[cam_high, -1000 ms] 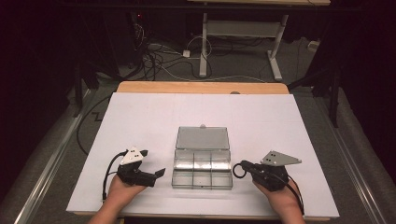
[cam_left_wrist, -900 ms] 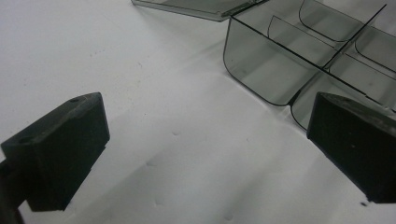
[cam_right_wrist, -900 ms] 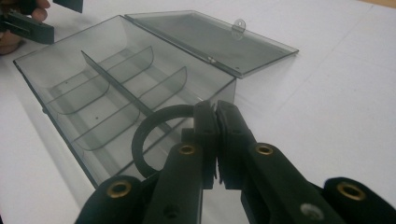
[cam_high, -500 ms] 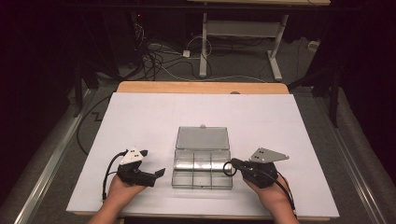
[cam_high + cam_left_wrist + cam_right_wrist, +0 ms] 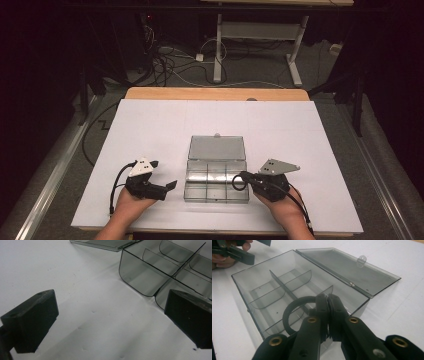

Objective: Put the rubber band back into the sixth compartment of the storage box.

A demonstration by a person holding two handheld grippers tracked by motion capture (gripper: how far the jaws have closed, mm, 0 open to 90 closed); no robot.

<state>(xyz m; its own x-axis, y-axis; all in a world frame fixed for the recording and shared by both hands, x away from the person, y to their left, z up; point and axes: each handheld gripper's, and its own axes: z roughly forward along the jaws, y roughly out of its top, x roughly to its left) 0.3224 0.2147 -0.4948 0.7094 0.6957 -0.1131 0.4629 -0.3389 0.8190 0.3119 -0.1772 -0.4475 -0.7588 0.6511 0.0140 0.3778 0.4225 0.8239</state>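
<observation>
White table [image 5: 150,130] w/ clear compartment box [image 5: 216,181] seen at the near-centre, its lid [image 5: 217,148] laid open flat behind it. Right gripper [image 5: 328,298] is clenched on a black ring [image 5: 291,312], which is held over the box's right-hand compartments as seen from above, approx. at the rim; contact w/ the box can't be told. Left gripper [image 5: 110,322] is held released w/ nothing between the jaws, low over the table just beside the box's left wall.
</observation>
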